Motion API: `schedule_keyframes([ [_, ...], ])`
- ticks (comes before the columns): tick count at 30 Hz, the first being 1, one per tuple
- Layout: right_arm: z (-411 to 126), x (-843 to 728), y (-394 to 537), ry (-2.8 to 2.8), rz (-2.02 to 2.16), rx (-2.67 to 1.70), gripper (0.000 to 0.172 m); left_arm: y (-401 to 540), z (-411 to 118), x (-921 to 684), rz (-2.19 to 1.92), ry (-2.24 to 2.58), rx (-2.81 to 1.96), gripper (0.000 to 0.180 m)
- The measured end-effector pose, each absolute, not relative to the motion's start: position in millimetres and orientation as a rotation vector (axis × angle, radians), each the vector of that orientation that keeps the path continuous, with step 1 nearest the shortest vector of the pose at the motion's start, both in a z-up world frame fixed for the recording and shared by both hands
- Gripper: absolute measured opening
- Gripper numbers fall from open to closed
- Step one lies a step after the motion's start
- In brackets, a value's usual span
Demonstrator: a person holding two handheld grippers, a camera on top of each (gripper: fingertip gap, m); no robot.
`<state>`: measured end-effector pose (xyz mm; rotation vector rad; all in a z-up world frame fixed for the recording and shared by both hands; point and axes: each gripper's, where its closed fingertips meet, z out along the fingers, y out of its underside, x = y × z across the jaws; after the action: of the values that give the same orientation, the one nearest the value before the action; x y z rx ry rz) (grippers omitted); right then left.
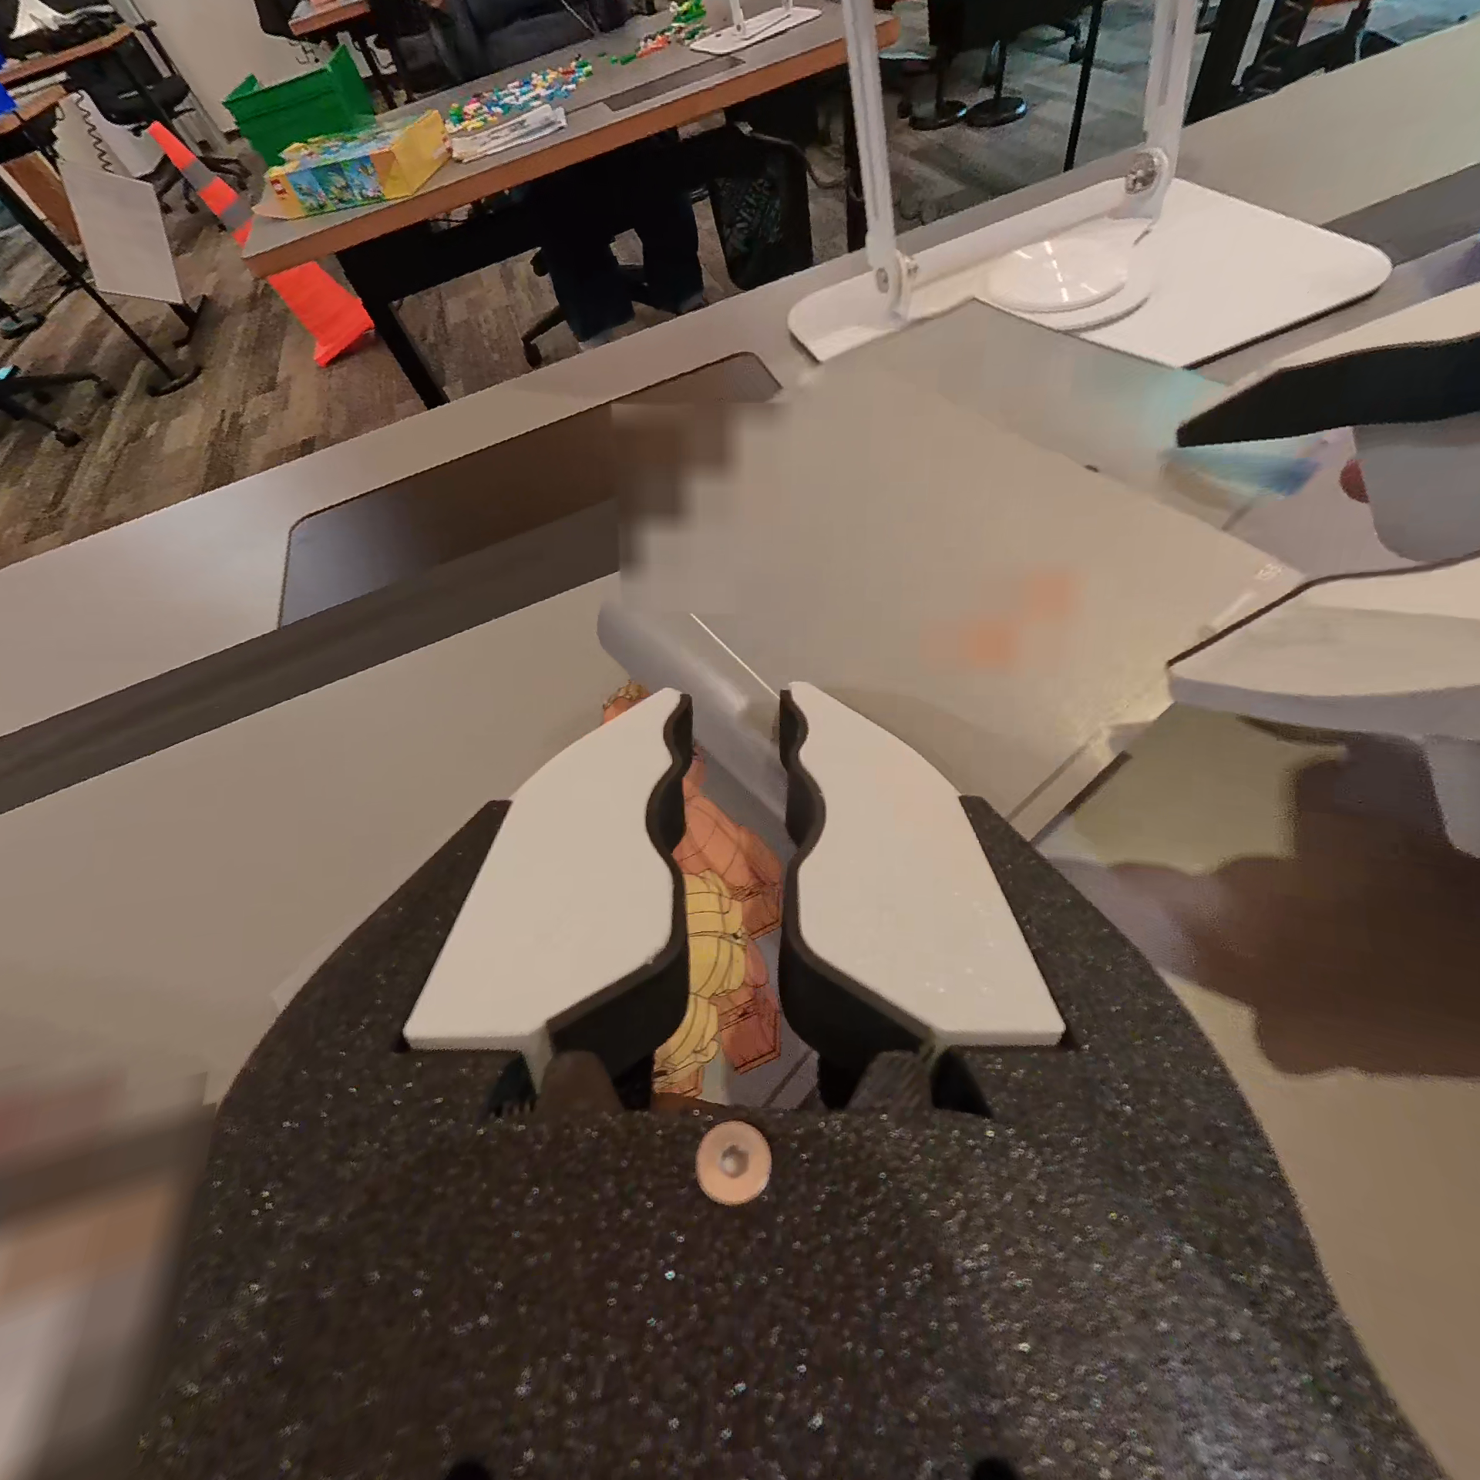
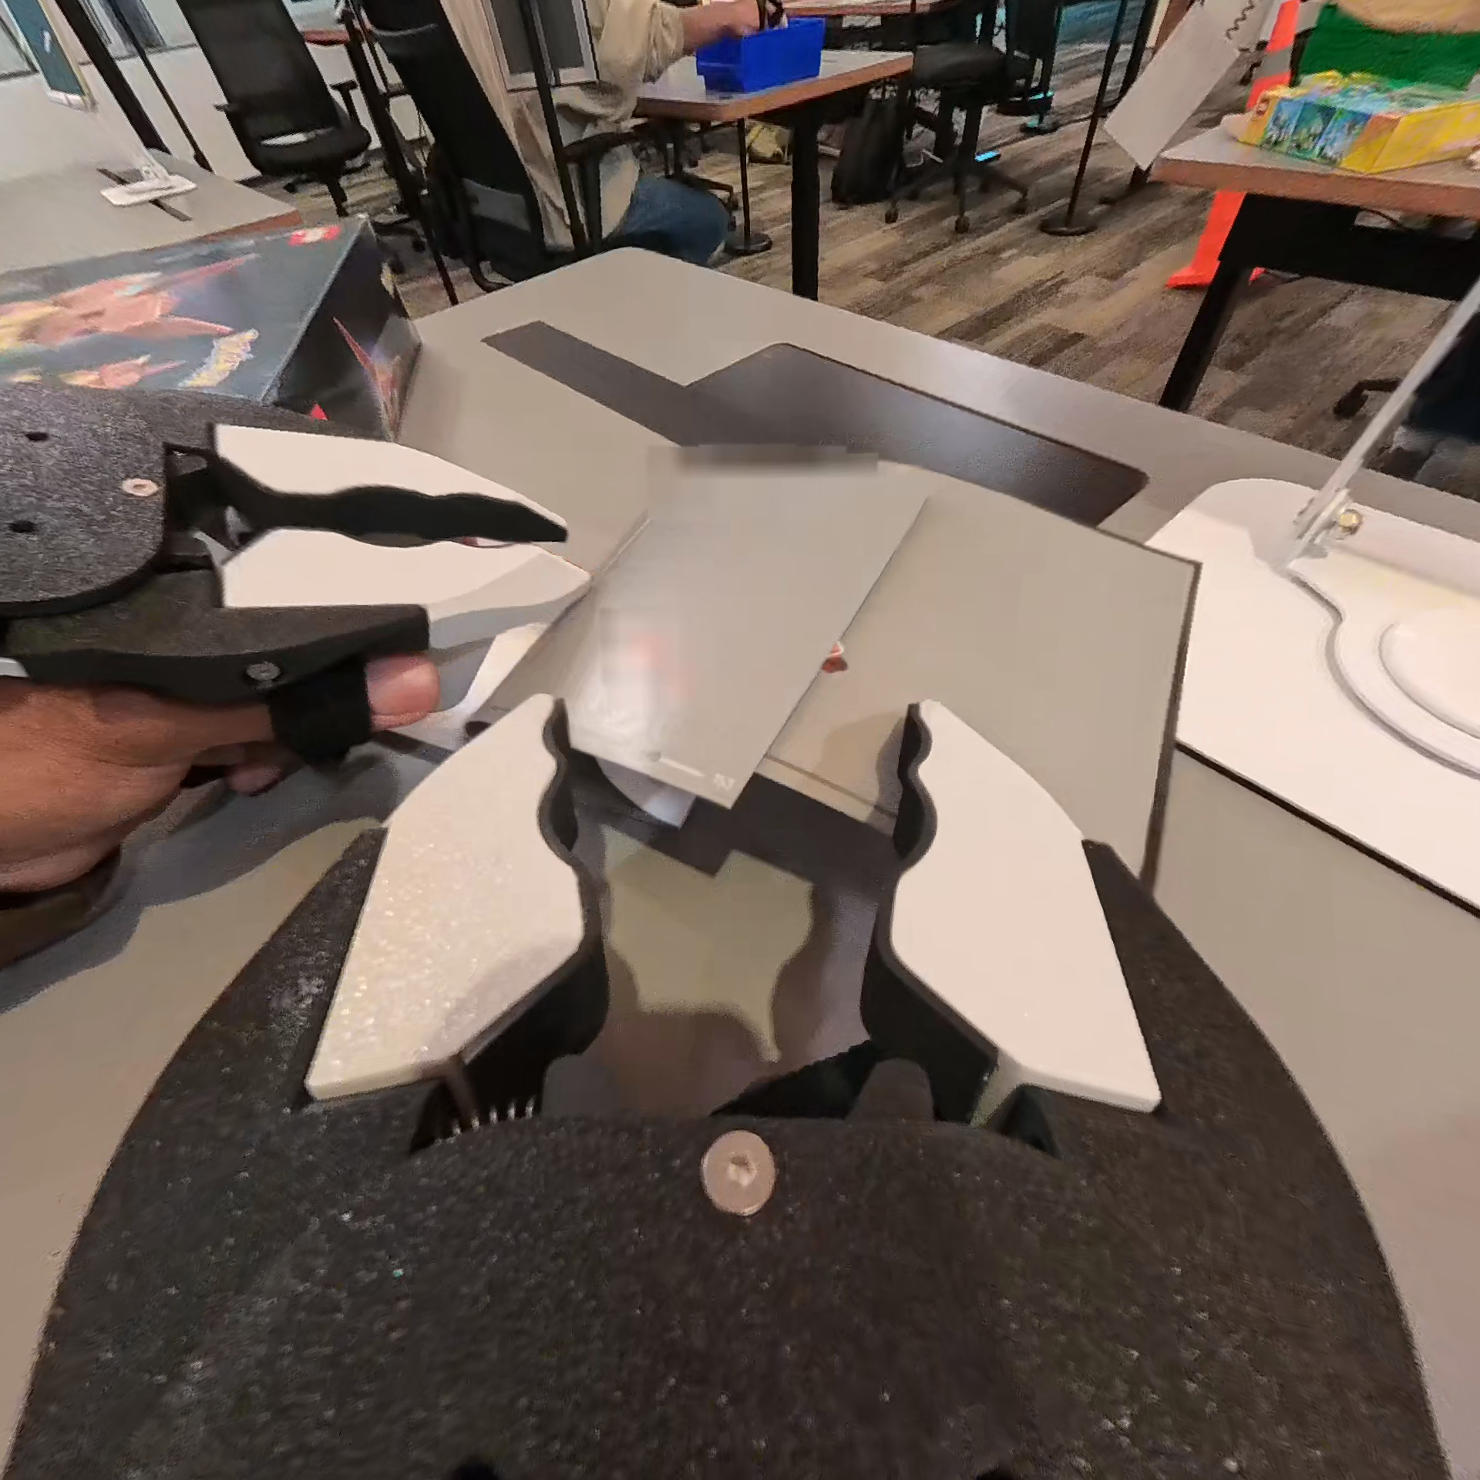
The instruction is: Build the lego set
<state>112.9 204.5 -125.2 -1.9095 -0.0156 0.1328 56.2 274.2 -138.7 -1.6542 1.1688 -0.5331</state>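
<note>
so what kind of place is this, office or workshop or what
Likely an open office or lab used as a hobby workspace: rows of desks with black office chairs, patterned carpet, and loose toy building bricks beside their boxes.

Both wrist cameras sit close above the grey counter (image 1: 160, 841), angled downward and forward. Shared ground: the grey booklet (image 2: 745, 625) at frame centre and the white lamp base (image 1: 1249, 264) at upper right.
</note>
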Motion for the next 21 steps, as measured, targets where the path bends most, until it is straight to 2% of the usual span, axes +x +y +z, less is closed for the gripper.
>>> schedule_keyframes([
  [9, -131, 109, 203, -0.025, 0.199, -1.935, 0.074, 280, -131, 36, -0.502, 1.13, -1.681, 0.022],
  [14, -132, 110, 202, -0.005, 0.266, -1.939, 0.072, 243, -118, 41, -0.471, 1.292, -1.49, 0.029],
  [21, -135, 107, 201, -0.013, 0.319, -1.955, 0.075, 226, -133, 51, -0.293, 1.417, -1.314, 0.035],
])
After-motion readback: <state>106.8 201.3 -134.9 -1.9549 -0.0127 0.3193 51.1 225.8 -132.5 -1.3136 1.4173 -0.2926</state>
